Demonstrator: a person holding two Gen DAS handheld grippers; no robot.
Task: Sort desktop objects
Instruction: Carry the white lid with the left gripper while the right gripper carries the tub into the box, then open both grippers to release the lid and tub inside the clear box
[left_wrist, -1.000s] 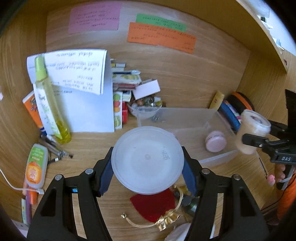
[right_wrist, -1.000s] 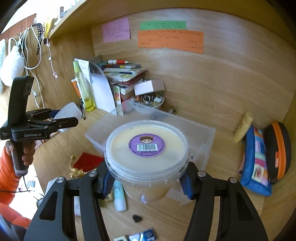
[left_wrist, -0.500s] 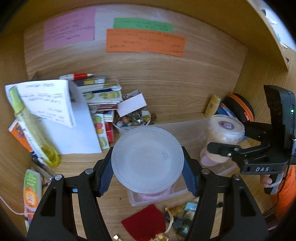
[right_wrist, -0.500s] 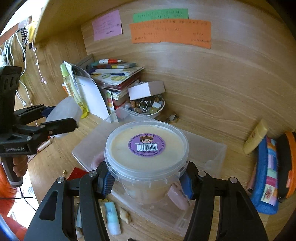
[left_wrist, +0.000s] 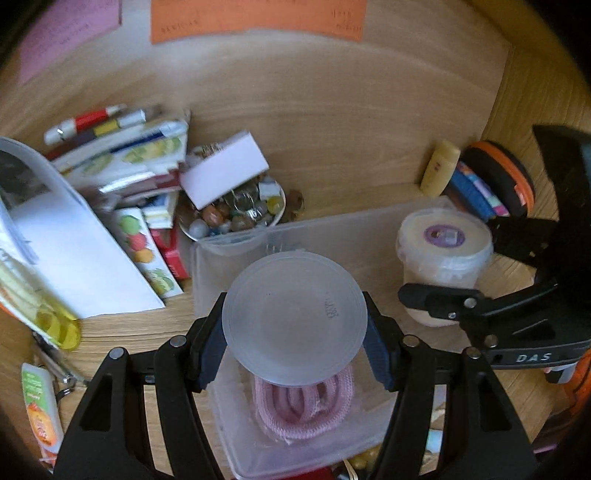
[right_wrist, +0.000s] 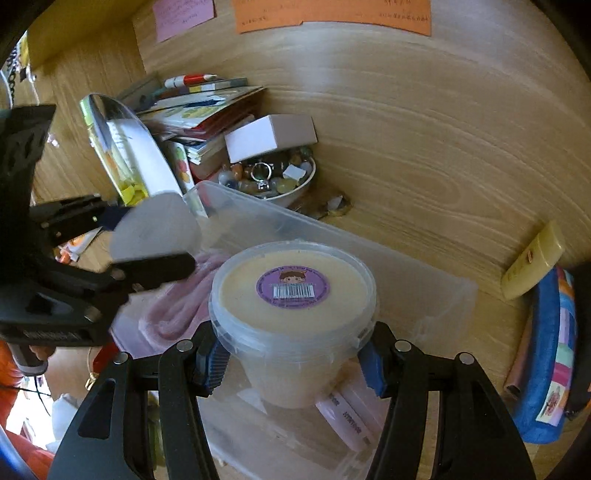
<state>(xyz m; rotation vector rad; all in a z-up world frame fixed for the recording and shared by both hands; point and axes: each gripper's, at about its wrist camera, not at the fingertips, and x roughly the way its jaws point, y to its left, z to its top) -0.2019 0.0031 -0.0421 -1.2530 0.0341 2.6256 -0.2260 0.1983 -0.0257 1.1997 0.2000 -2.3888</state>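
Mid-sort: your left gripper (left_wrist: 294, 325) clamps the frosted cup (left_wrist: 294, 323), your right gripper (right_wrist: 293, 363) clamps the cream tub (right_wrist: 291, 314), both over the clear bin (left_wrist: 332, 236); pink rope (left_wrist: 303, 406) already inside, loose clutter left along the desk's back edge.

An orange note (left_wrist: 255, 18) is seen taped to the wooden back panel (left_wrist: 351, 110) at 12 o'clock of the left wrist view, with a pink note (left_wrist: 66, 37) at 11 o'clock. A stack of books (left_wrist: 122, 147) is piled at 10 o'clock. Just right of the stack, a bowl of stones (left_wrist: 236, 218) (rings are mixed in) is topped by a tilted white box (left_wrist: 225, 170). At 2 o'clock, a yellow tube (left_wrist: 439, 168) is leaned beside an orange-rimmed case (left_wrist: 506, 177).
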